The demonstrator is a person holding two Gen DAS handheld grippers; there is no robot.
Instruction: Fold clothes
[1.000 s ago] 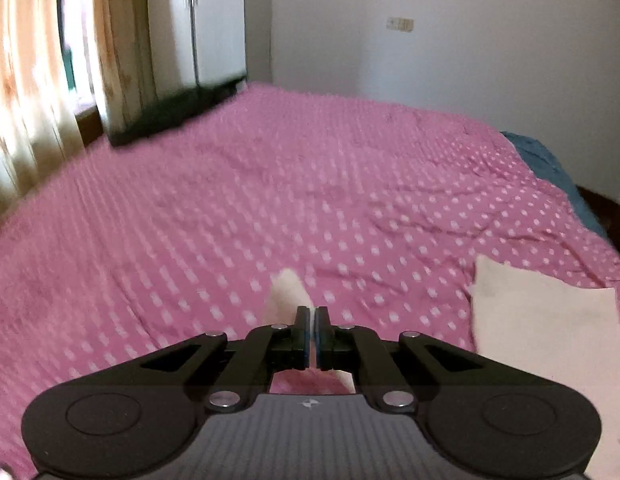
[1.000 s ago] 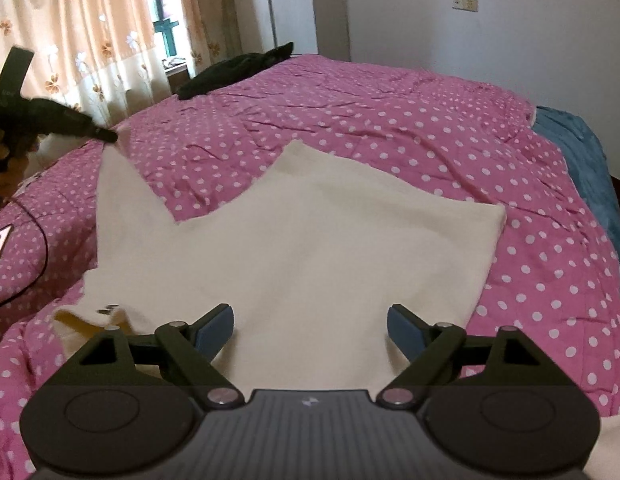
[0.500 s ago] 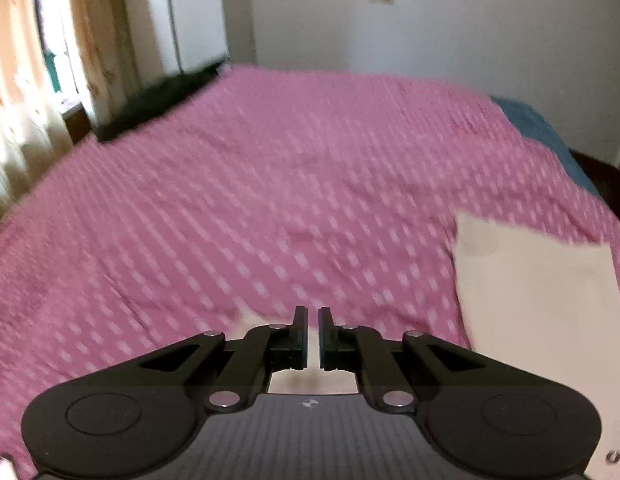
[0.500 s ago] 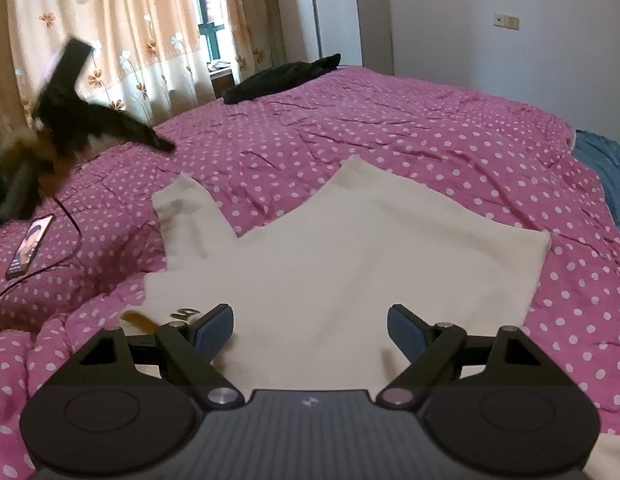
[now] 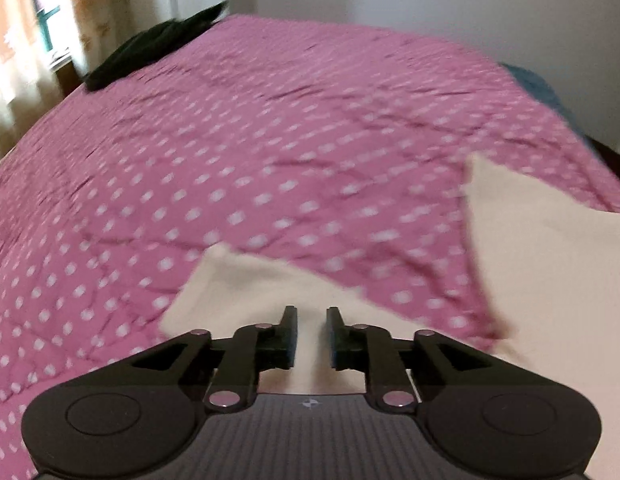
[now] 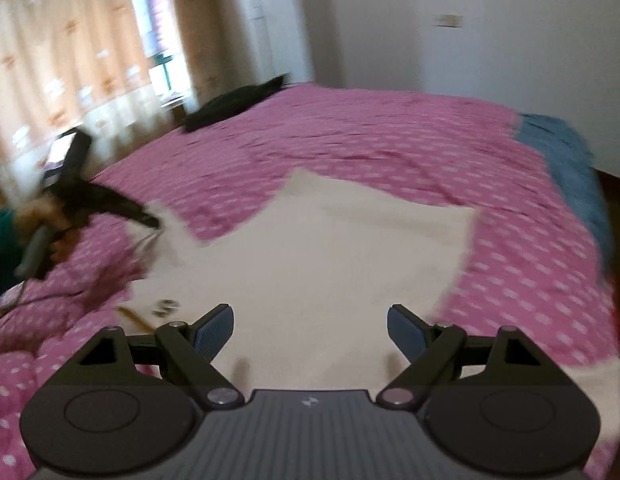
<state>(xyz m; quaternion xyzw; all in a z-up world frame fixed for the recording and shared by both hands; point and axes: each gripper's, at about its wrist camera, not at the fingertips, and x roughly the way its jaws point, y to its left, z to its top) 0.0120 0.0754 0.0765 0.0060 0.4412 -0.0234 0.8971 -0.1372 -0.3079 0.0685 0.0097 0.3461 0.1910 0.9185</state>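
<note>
On the pink dotted bedspread, cream garment spread flat.
Left gripper jaws just been opening over its sleeve, nothing pinched; right gripper gaping wide, empty.

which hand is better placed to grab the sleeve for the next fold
Left. The left gripper, whose jaws have just been opening, sits over the cream garment's sleeve. The right gripper hangs open over its body.
</note>
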